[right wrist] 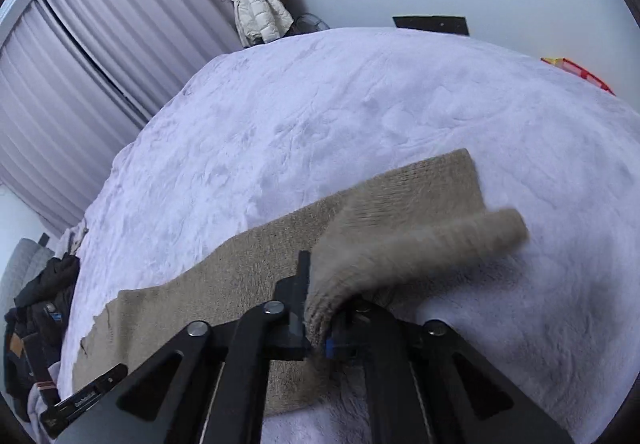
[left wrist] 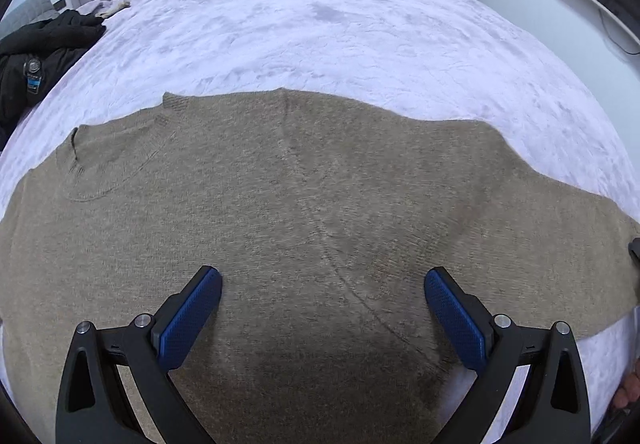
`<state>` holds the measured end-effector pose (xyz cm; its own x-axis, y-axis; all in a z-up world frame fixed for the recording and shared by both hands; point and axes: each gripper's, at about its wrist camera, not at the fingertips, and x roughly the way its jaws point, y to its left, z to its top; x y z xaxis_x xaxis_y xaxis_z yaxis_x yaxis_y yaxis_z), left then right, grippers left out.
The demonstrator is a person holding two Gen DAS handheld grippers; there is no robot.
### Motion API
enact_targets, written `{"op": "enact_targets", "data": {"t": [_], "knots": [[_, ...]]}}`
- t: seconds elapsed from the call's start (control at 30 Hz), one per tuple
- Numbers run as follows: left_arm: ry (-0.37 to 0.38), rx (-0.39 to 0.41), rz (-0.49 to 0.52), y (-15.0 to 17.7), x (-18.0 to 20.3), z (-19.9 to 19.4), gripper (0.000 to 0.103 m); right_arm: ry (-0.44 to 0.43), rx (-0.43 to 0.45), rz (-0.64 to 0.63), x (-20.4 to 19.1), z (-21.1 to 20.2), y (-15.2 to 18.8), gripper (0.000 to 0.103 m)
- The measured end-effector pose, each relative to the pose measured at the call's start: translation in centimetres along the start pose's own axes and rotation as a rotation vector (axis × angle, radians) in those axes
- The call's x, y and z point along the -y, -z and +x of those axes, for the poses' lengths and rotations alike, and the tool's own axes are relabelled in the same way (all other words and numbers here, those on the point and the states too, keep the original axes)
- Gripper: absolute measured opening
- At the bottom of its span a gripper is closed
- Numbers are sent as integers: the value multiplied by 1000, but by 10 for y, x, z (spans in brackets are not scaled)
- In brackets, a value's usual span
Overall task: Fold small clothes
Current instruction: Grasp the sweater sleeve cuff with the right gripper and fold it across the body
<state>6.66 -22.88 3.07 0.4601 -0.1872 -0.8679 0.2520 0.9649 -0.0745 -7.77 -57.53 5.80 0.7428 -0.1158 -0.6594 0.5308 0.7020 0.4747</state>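
Note:
A tan knitted sweater (left wrist: 304, 203) lies spread flat on the pale lilac bed cover (left wrist: 320, 23). My left gripper (left wrist: 322, 284) is open just above the sweater's body, its blue pads wide apart and empty. In the right wrist view my right gripper (right wrist: 320, 308) is shut on a lifted part of the sweater (right wrist: 400, 248), which drapes over the fingers and hides the fingertips. The rest of the sweater (right wrist: 224, 276) lies flat to the left.
Dark clothes (left wrist: 36, 55) are heaped at the bed's left edge, also in the right wrist view (right wrist: 40, 316). Jackets (right wrist: 256, 3) hang by the curtain (right wrist: 80, 83). A red packet (right wrist: 580, 73) lies at the far right.

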Motion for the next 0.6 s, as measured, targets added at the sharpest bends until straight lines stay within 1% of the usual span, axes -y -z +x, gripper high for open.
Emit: {"op": "enact_targets", "data": {"t": [0.03, 0.1, 0.13, 0.17, 0.2, 0.27, 0.3, 0.33, 0.37, 0.43, 0.47, 0.5, 0.53, 0.57, 0.6], "knots": [[25, 4, 4, 0, 2, -3, 102, -7, 26, -16, -1, -8, 1, 5], [55, 16, 17, -1, 7, -8, 102, 9, 91, -85, -5, -32, 6, 5], [59, 22, 28, -3, 10, -9, 102, 17, 128, -114, -7, -44, 9, 5], [50, 25, 44, -6, 15, -7, 102, 27, 156, -137, -8, -53, 11, 5], [23, 21, 57, -10, 20, -3, 102, 29, 160, -149, -7, -58, 12, 5], [-5, -17, 50, -16, 23, 9, 102, 46, 146, -164, -6, -54, 12, 5], [-9, -45, 42, -18, 23, 16, 102, 69, 128, -175, -5, -47, 12, 5], [-10, -49, 40, -19, 22, 16, 102, 87, 92, -176, -3, -38, 13, 5], [-6, -42, 41, -21, 22, 14, 102, 96, 58, -167, 1, -29, 15, 6], [27, -1, 30, -23, 18, 3, 102, 106, 11, -133, 9, -13, 18, 9], [37, 18, 15, -23, 14, -1, 102, 96, 0, -112, 15, -12, 18, 11], [37, 19, -2, -24, 11, -1, 102, 77, -2, -92, 21, -15, 20, 11], [28, 5, -17, -25, 8, 3, 102, 64, 2, -77, 24, -17, 19, 11], [29, -25, -38, -26, 6, 10, 102, 58, 9, -70, 26, -18, 20, 11], [44, -62, -61, -27, 6, 18, 102, 61, 10, -72, 27, -19, 21, 12]]}}
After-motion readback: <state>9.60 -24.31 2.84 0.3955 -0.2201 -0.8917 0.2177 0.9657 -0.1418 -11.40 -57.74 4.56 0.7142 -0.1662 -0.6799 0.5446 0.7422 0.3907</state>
